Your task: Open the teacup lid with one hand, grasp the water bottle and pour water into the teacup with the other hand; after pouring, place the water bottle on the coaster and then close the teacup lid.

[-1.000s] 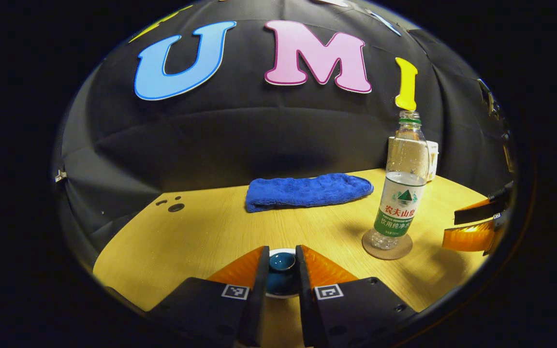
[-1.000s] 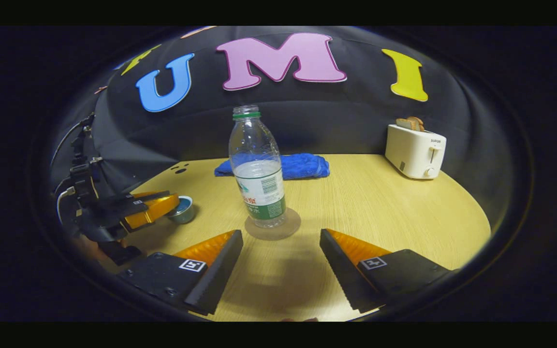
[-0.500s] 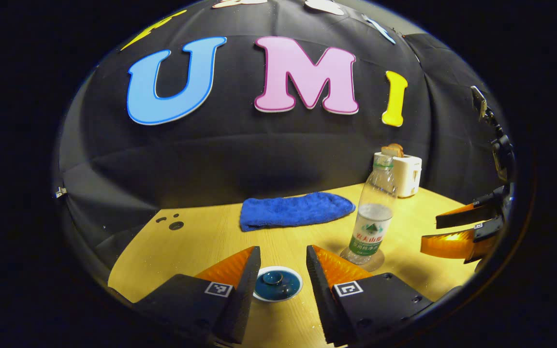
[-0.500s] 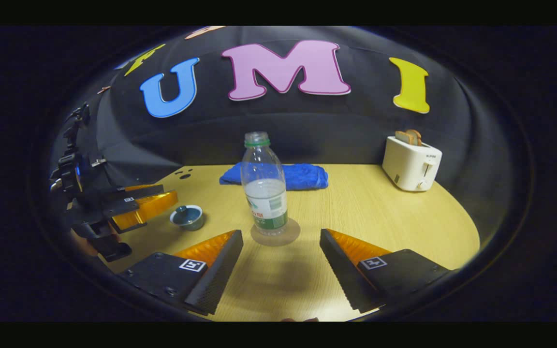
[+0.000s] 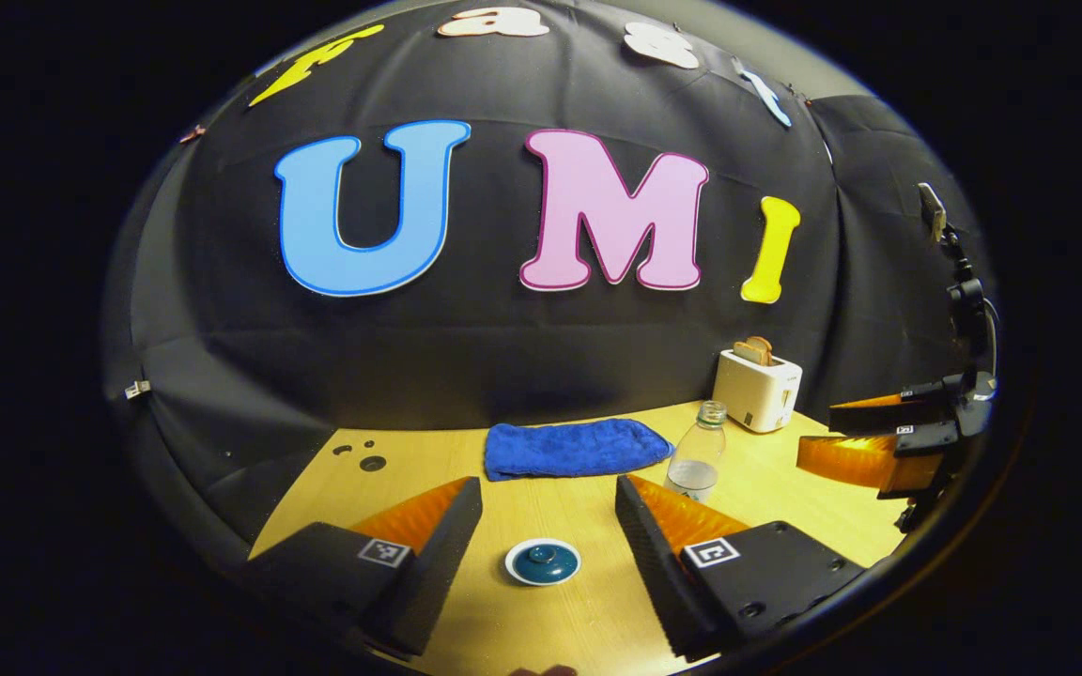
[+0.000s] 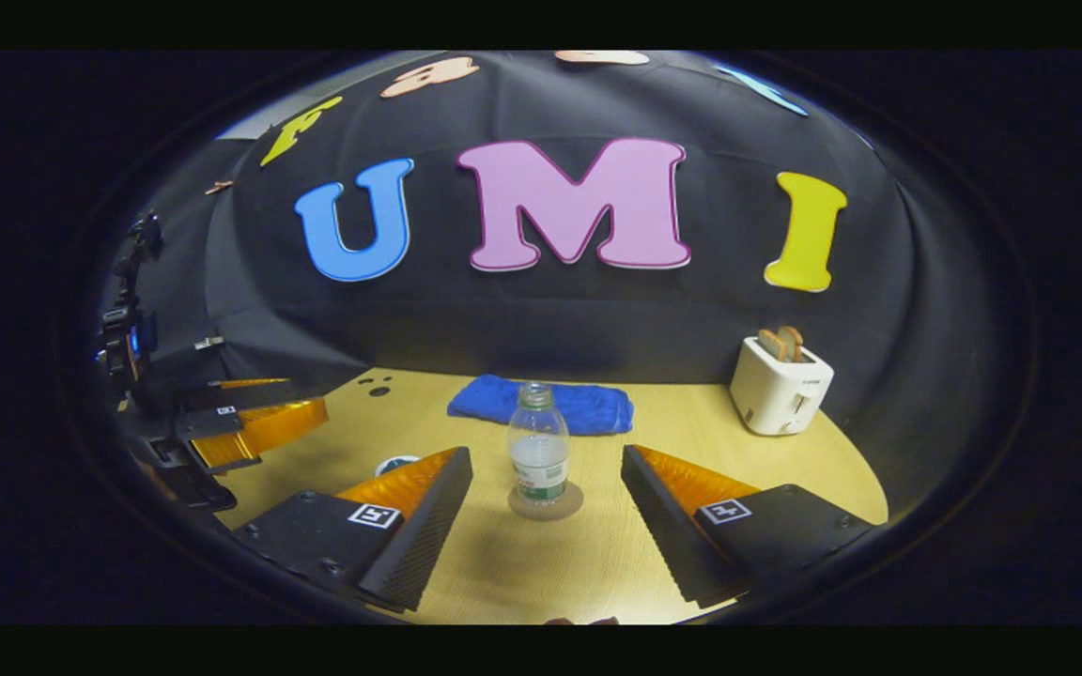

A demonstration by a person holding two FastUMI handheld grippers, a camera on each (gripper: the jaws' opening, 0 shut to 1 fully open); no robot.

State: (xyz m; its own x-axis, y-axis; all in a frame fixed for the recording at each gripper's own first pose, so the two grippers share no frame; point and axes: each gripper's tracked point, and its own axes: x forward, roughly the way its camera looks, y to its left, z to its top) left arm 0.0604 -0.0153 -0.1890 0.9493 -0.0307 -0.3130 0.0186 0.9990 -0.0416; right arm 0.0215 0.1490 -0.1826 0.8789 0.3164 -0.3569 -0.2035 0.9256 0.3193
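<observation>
**Both tongs spread, cup lidded, bottle on coaster**

Left tongs [image 5: 548, 512]: spread wide, nothing between the ribbed black pads. Orange wedge-shaped backs, square tags on the black bodies. Between and below the tips sits the teacup [image 5: 542, 561], round, white rim, with its glossy dark-teal domed lid [image 5: 542, 558] on top, small knob at the centre. Cup is apart from both pads.

Right tongs [image 6: 547, 479]: also spread, holding nothing. Straight ahead between the tips stands the water bottle [image 6: 539, 453], clear plastic, upright, uncapped, partly filled, green-and-white label. It rests on a flat round brown coaster [image 6: 546, 501].

Counter [image 6: 710, 422]: pale wood grain, curved far edge. At the back lies a folded blue towel [image 6: 541, 405], fuzzy terry. To the right stands a white boxy toaster [image 6: 780, 387] with two bread slices poking out.
</observation>
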